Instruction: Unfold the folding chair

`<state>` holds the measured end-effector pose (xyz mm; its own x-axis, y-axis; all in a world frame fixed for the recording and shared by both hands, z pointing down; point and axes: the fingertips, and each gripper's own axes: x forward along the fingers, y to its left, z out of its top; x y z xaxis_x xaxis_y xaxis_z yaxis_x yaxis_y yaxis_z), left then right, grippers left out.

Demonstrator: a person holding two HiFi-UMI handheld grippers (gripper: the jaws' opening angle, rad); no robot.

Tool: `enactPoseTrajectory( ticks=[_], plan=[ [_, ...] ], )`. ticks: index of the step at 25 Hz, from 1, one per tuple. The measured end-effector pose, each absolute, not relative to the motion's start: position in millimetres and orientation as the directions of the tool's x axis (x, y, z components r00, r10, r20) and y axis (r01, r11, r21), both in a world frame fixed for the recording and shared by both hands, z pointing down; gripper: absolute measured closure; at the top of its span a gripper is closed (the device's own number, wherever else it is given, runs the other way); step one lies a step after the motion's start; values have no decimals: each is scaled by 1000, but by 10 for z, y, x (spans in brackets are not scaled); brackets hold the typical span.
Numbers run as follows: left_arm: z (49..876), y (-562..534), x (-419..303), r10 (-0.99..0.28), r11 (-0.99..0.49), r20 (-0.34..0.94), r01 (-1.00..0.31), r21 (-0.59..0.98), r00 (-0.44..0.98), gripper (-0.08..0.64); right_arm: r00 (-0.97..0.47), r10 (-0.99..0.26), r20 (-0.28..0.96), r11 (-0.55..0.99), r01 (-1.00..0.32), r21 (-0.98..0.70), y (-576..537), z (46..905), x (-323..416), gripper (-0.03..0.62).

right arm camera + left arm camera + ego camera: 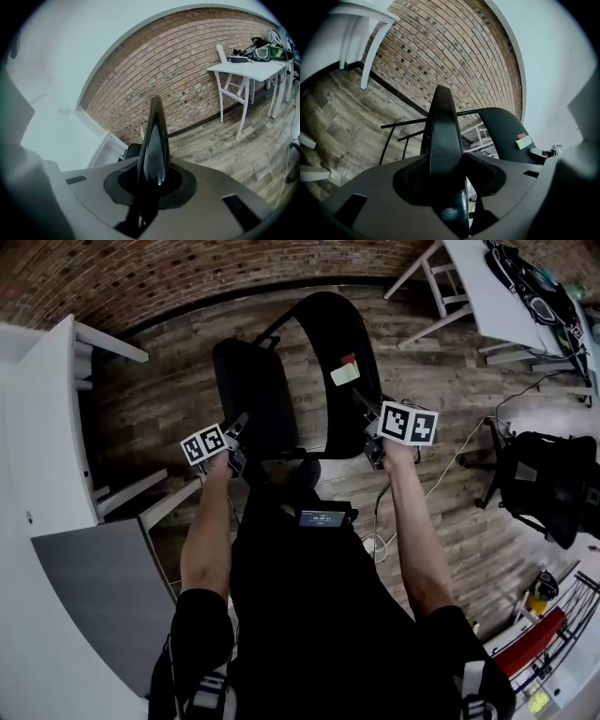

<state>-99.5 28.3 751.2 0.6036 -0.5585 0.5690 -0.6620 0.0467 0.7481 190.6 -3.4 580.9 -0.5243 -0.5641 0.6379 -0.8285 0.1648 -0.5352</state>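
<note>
Chair stands just out from the brick wall. Its seat edge sits loosely between the parted fingers of the left gripper, gap showing; the right gripper pinches the backrest rim, fingers narrow.

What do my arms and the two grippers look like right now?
The left gripper and right gripper each have a grey body, black jaws and a white cube with black square markers. Short black sleeves leave the forearms bare.
</note>
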Motion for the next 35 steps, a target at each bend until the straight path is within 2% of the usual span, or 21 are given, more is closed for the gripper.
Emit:
enactPoseTrajectory(
  ticks=[5, 22, 35],
  plan=[
    [7625, 347, -1178, -548, 51, 627, -726, 686, 554, 348, -537, -559, 631, 158, -817, -555, -10, 5894, 1921, 529],
    [7765, 362, -1394, -553, 38, 574, -670, 741, 604, 348, -565, -562, 604, 152, -788, -597, -40, 6080, 2052, 529],
    [7894, 369, -1309, -554, 29, 558, -655, 755, 618, 348, -620, -558, 552, 140, -725, -674, -84, 6421, 2595, 529]
  ],
)
